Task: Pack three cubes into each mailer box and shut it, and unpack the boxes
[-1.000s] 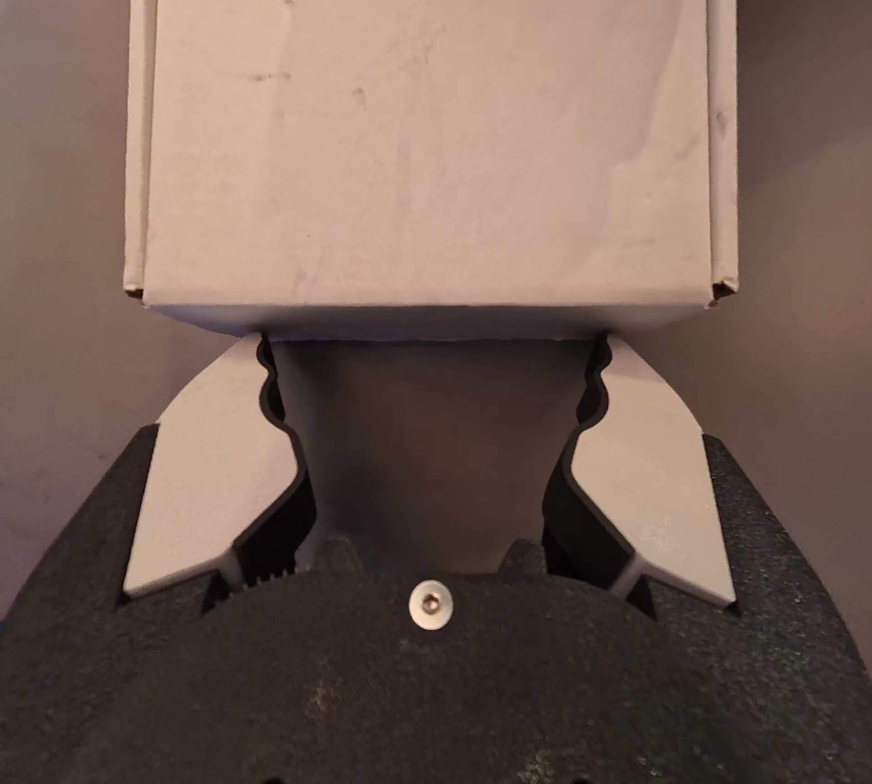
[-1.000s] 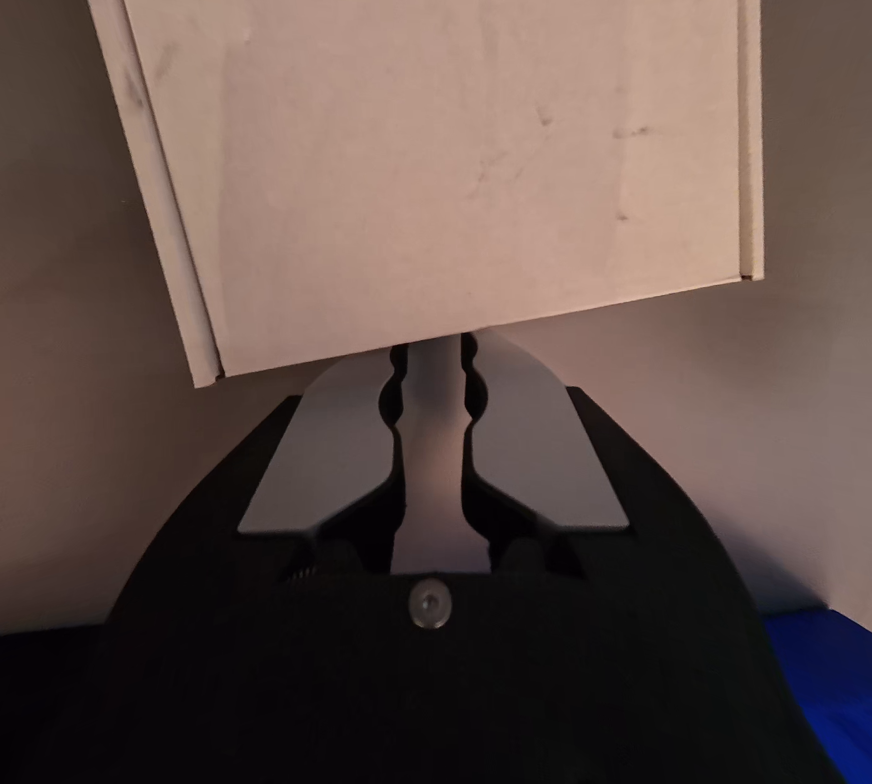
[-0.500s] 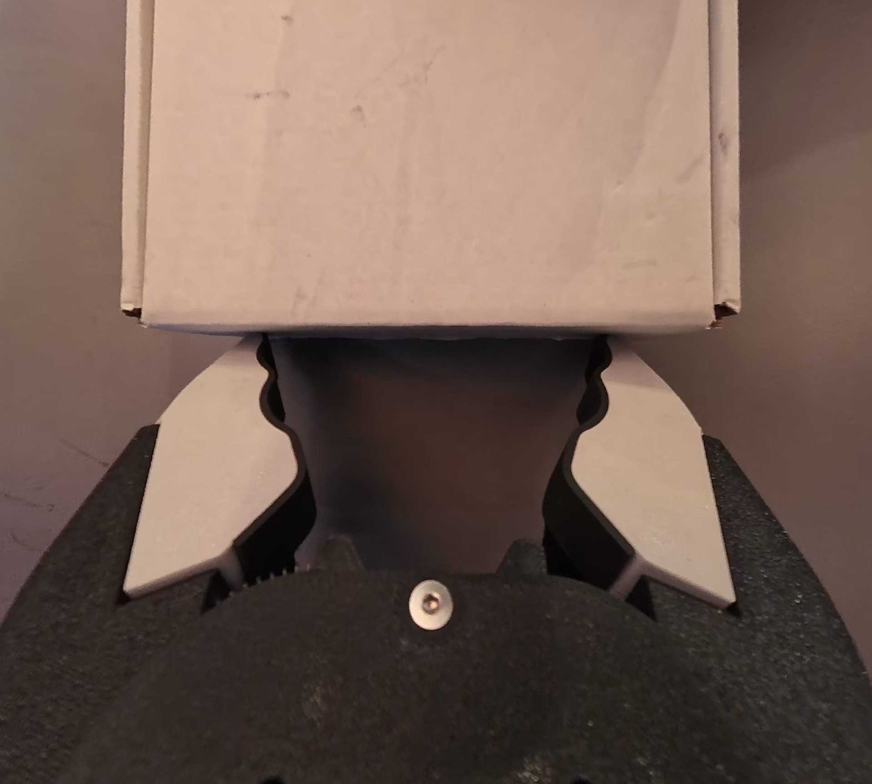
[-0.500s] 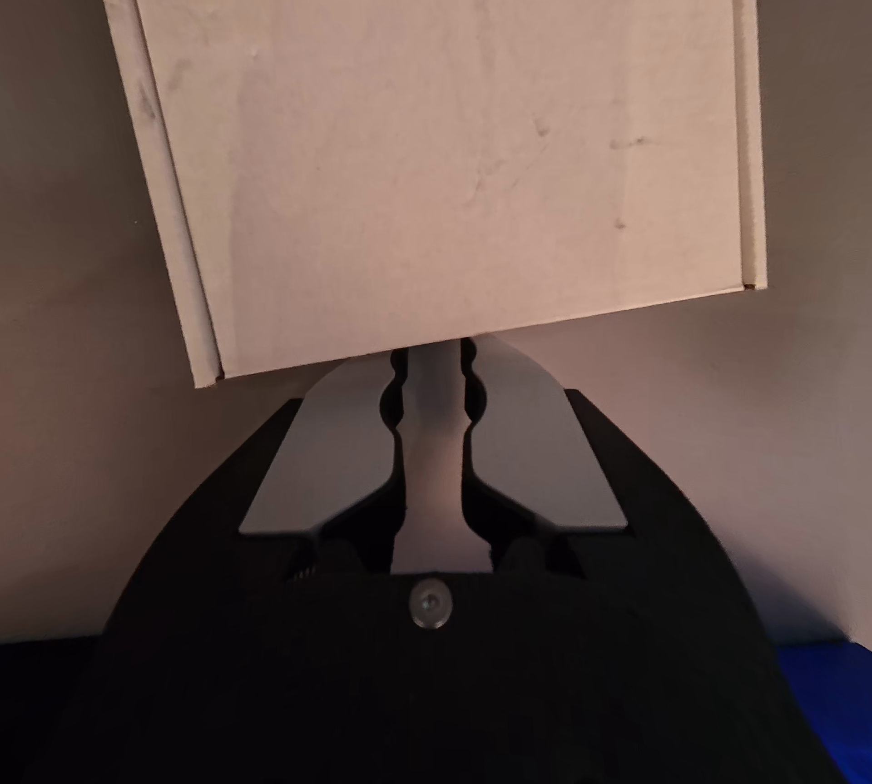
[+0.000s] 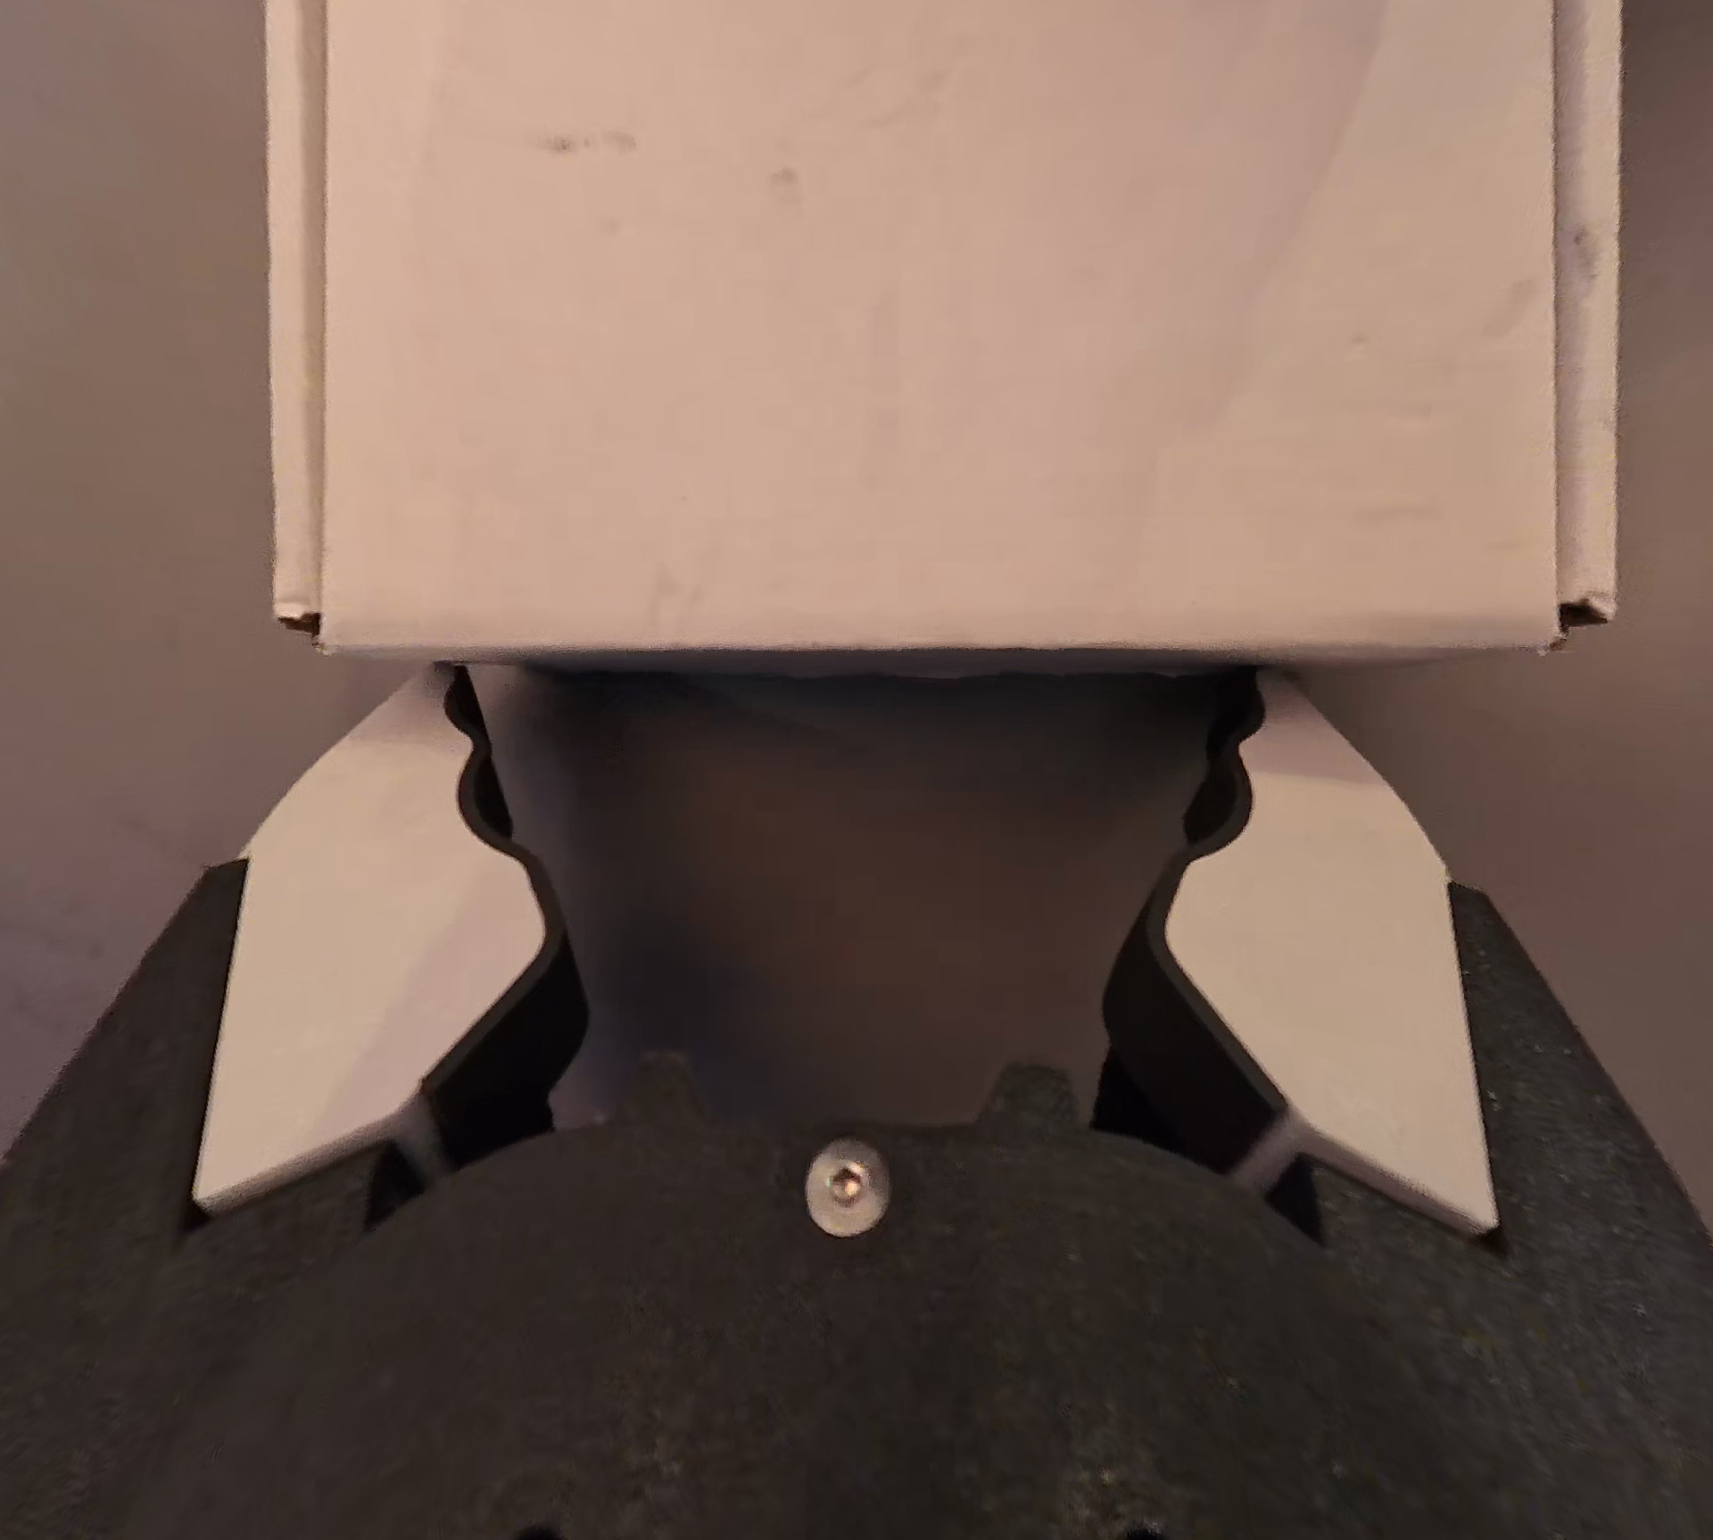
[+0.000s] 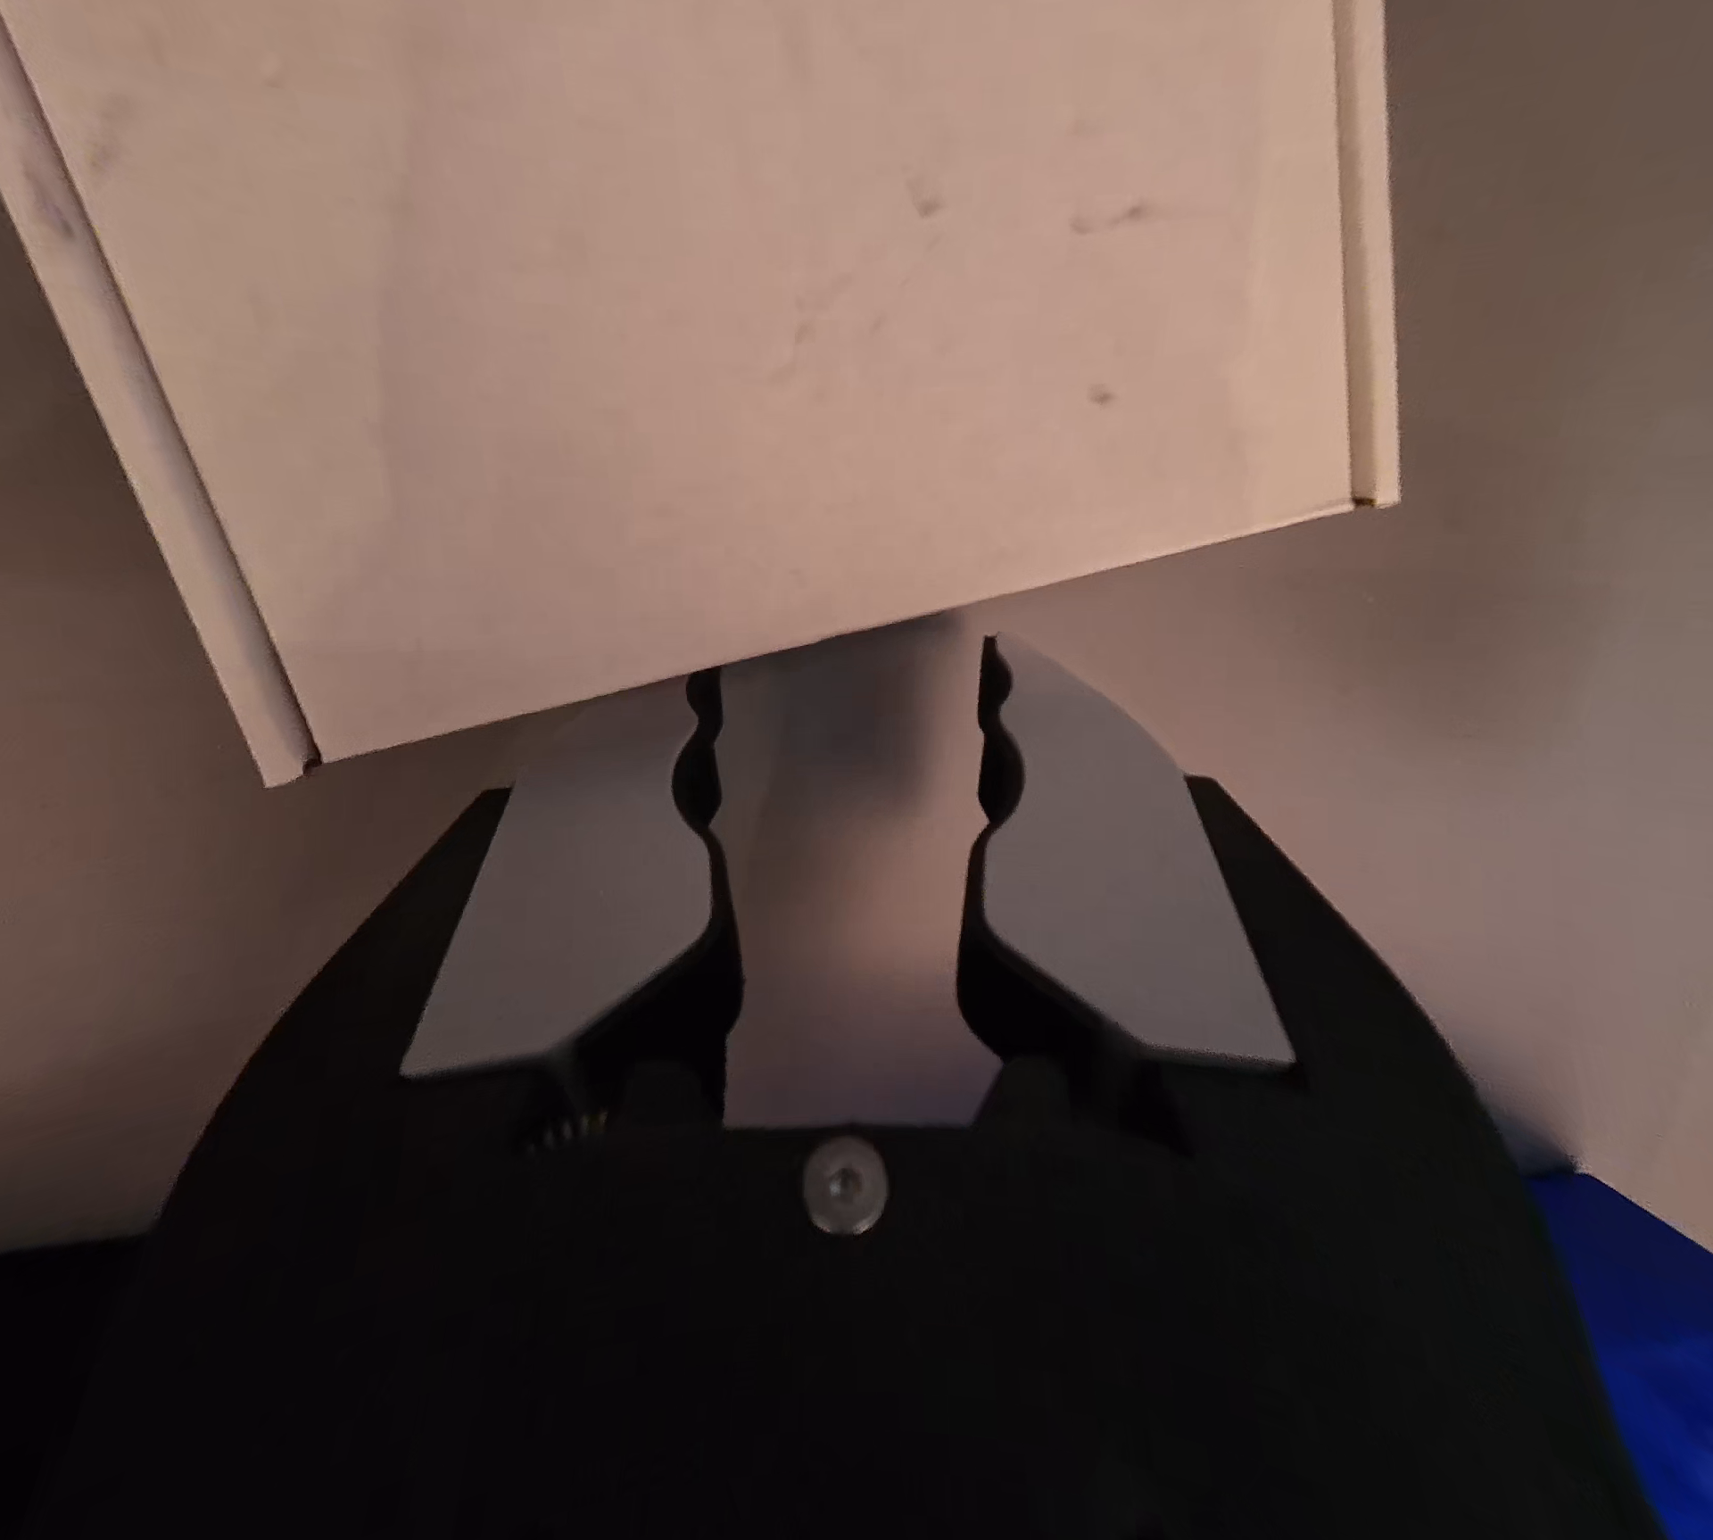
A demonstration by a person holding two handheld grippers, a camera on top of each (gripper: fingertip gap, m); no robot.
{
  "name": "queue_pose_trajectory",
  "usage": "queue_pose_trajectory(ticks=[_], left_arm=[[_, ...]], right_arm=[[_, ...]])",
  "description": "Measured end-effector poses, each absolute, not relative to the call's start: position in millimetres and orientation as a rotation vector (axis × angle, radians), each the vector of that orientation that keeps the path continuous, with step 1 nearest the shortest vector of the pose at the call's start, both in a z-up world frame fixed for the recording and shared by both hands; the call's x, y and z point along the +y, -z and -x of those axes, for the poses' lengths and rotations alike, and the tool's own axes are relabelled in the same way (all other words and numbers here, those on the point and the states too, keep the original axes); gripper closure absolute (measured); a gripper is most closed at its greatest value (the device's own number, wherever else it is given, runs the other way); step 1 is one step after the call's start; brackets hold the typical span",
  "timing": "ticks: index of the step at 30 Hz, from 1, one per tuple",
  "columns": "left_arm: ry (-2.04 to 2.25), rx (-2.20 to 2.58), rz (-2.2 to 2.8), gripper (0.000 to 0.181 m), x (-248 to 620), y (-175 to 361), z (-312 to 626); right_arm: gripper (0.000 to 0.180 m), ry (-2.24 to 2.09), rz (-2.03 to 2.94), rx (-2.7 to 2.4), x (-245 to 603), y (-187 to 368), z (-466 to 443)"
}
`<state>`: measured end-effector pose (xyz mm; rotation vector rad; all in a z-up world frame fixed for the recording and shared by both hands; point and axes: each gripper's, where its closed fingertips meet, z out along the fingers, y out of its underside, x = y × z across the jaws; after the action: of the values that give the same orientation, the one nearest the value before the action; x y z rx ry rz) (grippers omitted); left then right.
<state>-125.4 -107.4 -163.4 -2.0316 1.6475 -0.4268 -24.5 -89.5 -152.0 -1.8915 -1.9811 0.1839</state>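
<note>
1. The right tongs [image 6: 848, 661] have parted from nearly together half a second ago; they now stand apart at the box [image 6: 742, 244] edge, gripping nothing.
2. The left tongs [image 5: 853, 670] remain wide apart against the opposite side of the box [image 5: 927, 244], now closer.
3. The closed box sits between them on the counter [image 5: 120, 290]; likely just released, or about to be opened.

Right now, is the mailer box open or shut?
Shut: the mailer box shows its lid lying flat with its side flaps tucked down; no inside visible.
</note>
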Motion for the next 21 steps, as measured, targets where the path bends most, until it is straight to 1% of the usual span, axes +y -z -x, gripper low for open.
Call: queue_pose_trajectory(ticks=[3,7,13,21], left_arm=[[0.425,1.649,2.034,0.039,-108.4,163.5,125.9],[0.413,1.652,2.021,0.045,-111.3,161.5,125.9],[0.441,1.684,1.997,0.045,-113.3,161.9,124.5],[0.444,1.715,1.985,0.045,-115.6,162.2,124.5]], right_arm=[[0.128,-0.190,1.894,-1.982,-91.3,152.5,24.3],[0.131,-0.192,1.884,-1.980,-93.3,152.5,24.2],[0.137,-0.241,1.814,-2.052,-103.6,152.5,29.1],[0.137,-0.243,1.781,-2.076,-107.7,152.4,31.3]])
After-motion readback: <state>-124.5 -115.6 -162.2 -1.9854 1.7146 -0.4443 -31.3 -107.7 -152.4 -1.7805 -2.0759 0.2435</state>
